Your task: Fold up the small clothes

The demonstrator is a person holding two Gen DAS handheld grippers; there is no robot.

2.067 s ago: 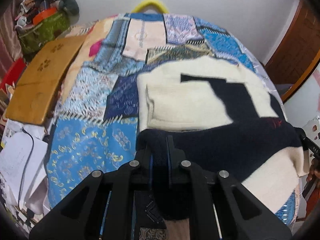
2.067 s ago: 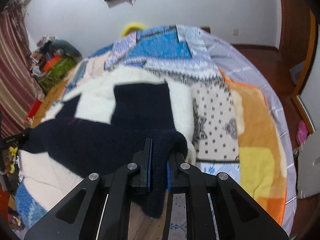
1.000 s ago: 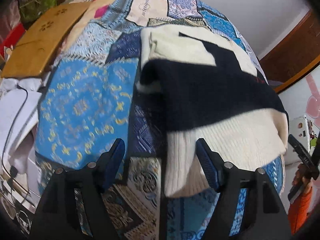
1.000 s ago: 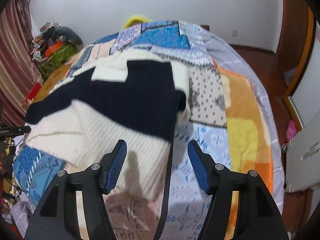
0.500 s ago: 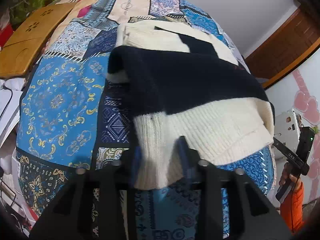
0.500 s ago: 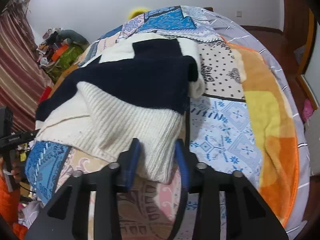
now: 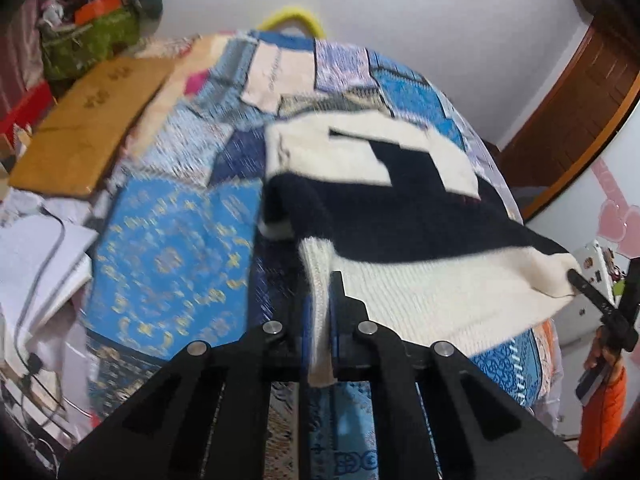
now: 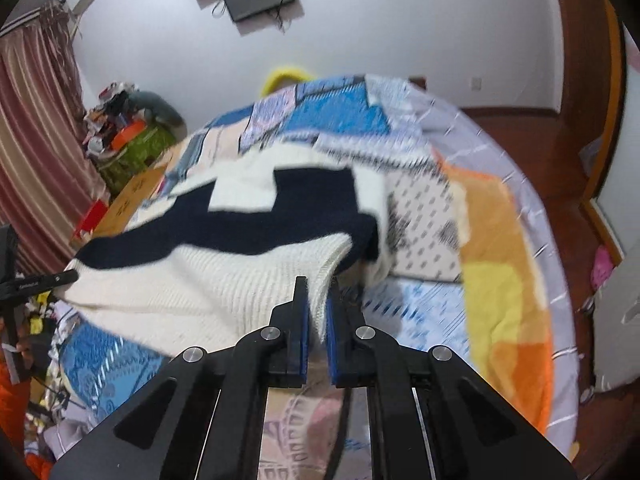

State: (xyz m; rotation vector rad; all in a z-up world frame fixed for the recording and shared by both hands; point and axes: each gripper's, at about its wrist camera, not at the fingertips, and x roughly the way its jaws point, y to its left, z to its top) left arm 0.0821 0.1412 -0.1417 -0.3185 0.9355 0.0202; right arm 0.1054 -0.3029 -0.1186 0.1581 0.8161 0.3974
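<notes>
Currently, the left gripper (image 7: 319, 312) is clamping one corner of the sweater's (image 7: 404, 216) cream ribbed hem, its jaws having just closed with the knit pressed between the blue pads. The right gripper (image 8: 317, 308) is clamping the opposite hem corner in the same way, jaws having just closed on the fabric. One sweater (image 8: 256, 224) is present, cream with navy blocks. Its hem edge is hanging taut between the two grippers, clear of the bed, while its upper part is lying on the patchwork quilt (image 7: 168, 240). One quilt is covering the bed; an orange and yellow blanket (image 8: 496, 264) is lying just beside it on the right-hand side. One wooden board (image 7: 88, 120) is resting at the bed's left edge. One yellow curved object (image 7: 290, 18) is showing behind the far end of the bed, mostly hidden. Both views are motion-blurred, so quilt patterns are hard to make out. An orange sleeve (image 7: 604, 412) is cut off at the frame edge.
</notes>
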